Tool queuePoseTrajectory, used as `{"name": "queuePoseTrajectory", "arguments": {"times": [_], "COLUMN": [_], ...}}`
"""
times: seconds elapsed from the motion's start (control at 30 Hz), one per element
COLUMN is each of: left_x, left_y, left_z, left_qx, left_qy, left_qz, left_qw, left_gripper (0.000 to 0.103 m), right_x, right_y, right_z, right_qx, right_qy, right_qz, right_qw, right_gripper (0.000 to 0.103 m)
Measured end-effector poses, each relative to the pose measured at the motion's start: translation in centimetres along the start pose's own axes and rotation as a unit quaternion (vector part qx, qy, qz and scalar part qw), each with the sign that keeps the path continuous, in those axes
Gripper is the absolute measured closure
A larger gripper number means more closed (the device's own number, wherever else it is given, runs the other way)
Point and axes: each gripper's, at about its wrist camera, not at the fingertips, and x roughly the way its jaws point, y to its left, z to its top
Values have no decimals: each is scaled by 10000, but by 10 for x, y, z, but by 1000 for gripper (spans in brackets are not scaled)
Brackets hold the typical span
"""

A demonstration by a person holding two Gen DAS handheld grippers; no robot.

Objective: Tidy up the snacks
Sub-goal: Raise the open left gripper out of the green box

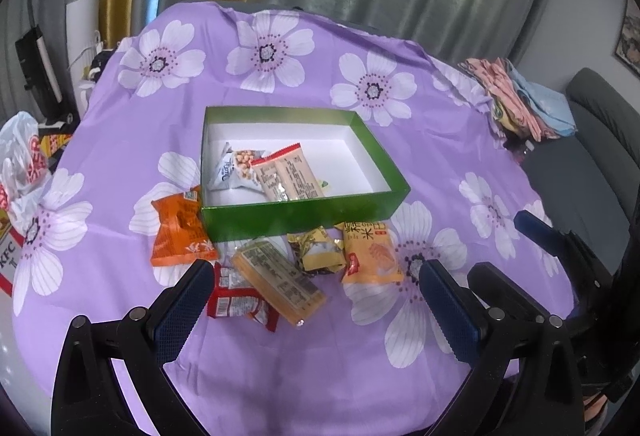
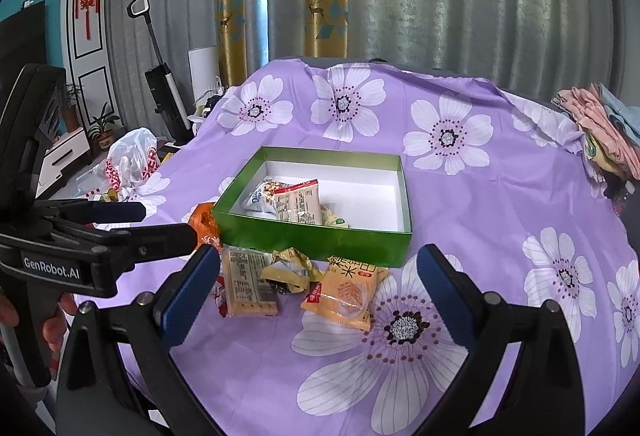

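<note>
A green box (image 1: pixel 304 214) (image 2: pixel 312 236) with a white inside stands mid-table and holds a peanut pack (image 1: pixel 234 170) (image 2: pixel 262 196), a red-edged beige pack (image 1: pixel 286 176) (image 2: pixel 298 202) and a partly hidden third pack. In front of it lie an orange pack (image 1: pixel 180 232), a red pack (image 1: pixel 236 300), a long beige pack (image 1: pixel 280 282) (image 2: pixel 248 282), a crumpled yellow pack (image 1: pixel 318 250) (image 2: pixel 290 270) and an orange-yellow pack (image 1: pixel 370 252) (image 2: pixel 346 292). My left gripper (image 1: pixel 316 272) (image 2: pixel 164 224) hovers open over these loose packs. My right gripper (image 2: pixel 320 254) (image 1: pixel 498 244) is open too, empty, just right of it.
A purple flowered cloth (image 1: pixel 280 376) covers the table. Folded cloths (image 1: pixel 524 100) are stacked at the far right edge. A white plastic bag (image 1: pixel 24 164) sits off the left edge. A grey sofa (image 1: pixel 600 140) is at the right, curtains behind.
</note>
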Motion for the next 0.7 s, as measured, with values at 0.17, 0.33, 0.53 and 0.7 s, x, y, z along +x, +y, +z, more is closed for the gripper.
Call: {"name": "queuePoseTrajectory", "arguments": {"times": [0.17,0.33,0.53,0.7], "left_x": [5,11,23,34], "left_y": [2,4,6,8], "left_z": [-1,-2,-5,-8], "left_qx": [-18,-39,-61,-53], "left_qy": [70,133,280,402], "left_qz": [5,16,47,111], "left_qw": [10000,9999,9996,9991], "left_gripper": [2,2,2,2], "right_x": [4,9,20,30], "right_y": [-2,-4,-9,-15], "right_z": [-2,-4,-9,-17], "right_qx": [36,58,138,206], "right_qy": [62,121,279,393], "right_qz": [-5,18,43,36], "right_qw": [10000,9999,9995,9990], "right_gripper": [3,3,3,3]}}
